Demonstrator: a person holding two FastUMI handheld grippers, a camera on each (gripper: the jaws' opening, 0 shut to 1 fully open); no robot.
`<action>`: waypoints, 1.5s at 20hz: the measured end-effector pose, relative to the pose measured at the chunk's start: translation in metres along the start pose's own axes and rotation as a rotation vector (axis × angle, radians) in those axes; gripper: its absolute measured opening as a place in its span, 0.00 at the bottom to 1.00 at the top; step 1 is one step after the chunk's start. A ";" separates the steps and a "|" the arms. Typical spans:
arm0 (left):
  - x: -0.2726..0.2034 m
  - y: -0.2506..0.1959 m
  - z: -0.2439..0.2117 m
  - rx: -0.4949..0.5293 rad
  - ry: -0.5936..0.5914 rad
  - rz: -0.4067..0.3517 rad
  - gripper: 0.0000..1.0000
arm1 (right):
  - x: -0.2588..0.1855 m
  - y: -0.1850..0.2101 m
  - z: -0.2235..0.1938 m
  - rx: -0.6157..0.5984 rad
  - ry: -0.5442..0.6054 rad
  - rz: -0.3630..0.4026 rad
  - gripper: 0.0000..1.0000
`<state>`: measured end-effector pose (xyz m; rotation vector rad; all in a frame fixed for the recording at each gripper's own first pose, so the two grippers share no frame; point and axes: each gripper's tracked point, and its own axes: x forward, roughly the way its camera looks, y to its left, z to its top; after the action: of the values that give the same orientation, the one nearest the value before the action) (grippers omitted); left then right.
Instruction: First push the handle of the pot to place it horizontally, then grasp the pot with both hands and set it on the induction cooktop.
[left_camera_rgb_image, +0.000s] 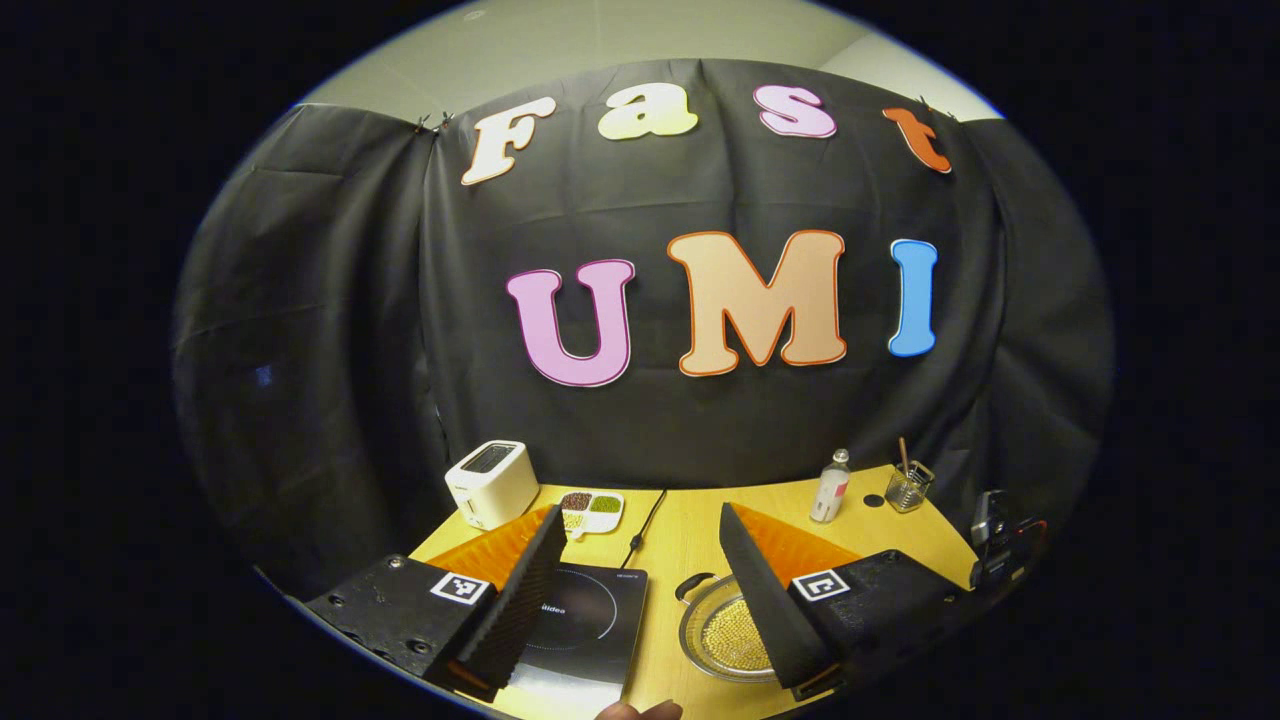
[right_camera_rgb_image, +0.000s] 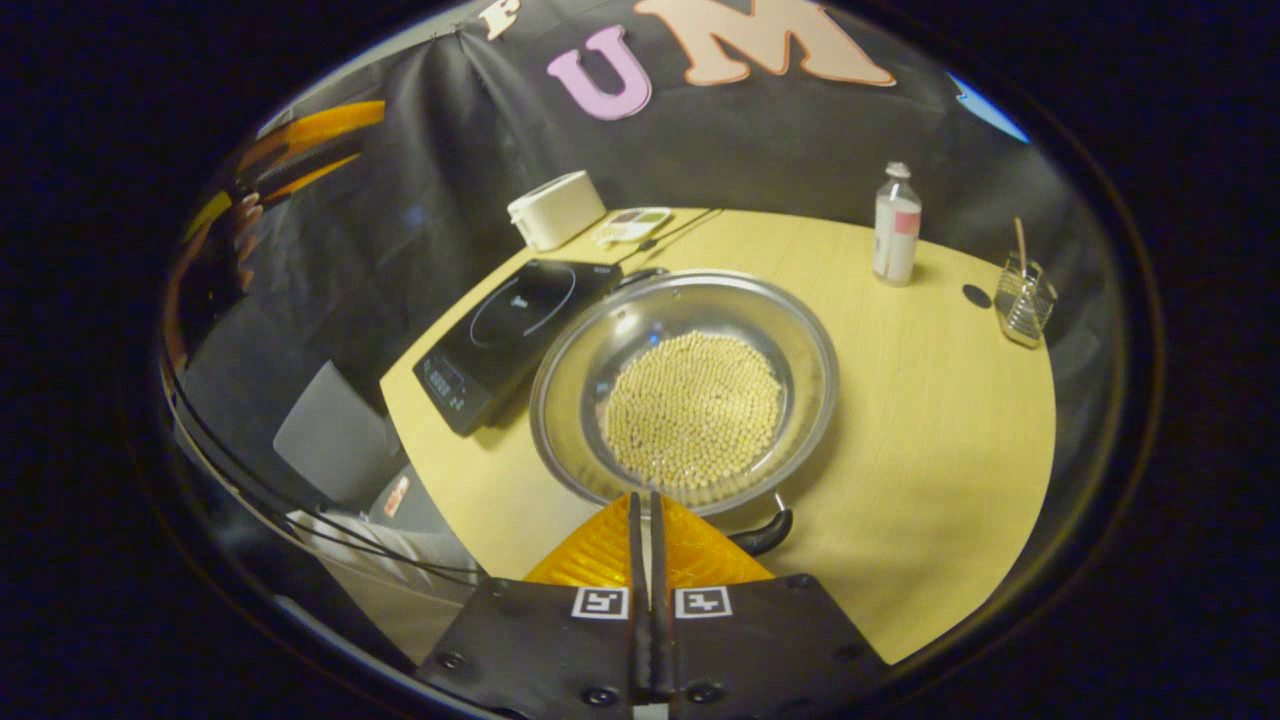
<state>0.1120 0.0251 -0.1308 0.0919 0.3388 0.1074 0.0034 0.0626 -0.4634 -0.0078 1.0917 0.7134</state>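
Right claw nearest the pot handle

In the right gripper view the clenched right claw (right_camera_rgb_image: 648, 505) sits at the pot (right_camera_rgb_image: 690, 400) rim, lower centre; the handle (right_camera_rgb_image: 765, 533) lies just right (left claw (left_camera_rgb_image: 640, 560) released, farther off).

A steel pot (right_camera_rgb_image: 685, 390) of pale beans sits just beside the black induction cooktop (right_camera_rgb_image: 510, 325).

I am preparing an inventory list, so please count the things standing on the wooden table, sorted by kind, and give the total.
Cooking appliances: 2 (induction cooktop, toaster)
Pots: 1 (pot, holding small yellow beads)
Divided dishes: 1 (dish)
Bottles: 1 (bottle)
Glass cups: 1 (glass cup, with a stick inside)
Total: 6
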 end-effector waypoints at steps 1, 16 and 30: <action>0.003 0.001 -0.002 0.006 0.006 0.004 0.94 | 0.003 0.000 -0.005 -0.003 0.031 0.023 0.00; 0.018 0.008 -0.017 0.006 0.063 0.011 0.95 | 0.033 -0.026 -0.044 -0.102 0.242 0.004 0.00; 0.020 0.003 -0.022 0.022 0.076 0.005 0.93 | 0.027 -0.070 -0.030 -0.054 0.200 -0.096 0.02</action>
<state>0.1232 0.0317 -0.1576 0.1106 0.4161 0.1128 0.0238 0.0122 -0.5226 -0.1802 1.2544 0.6651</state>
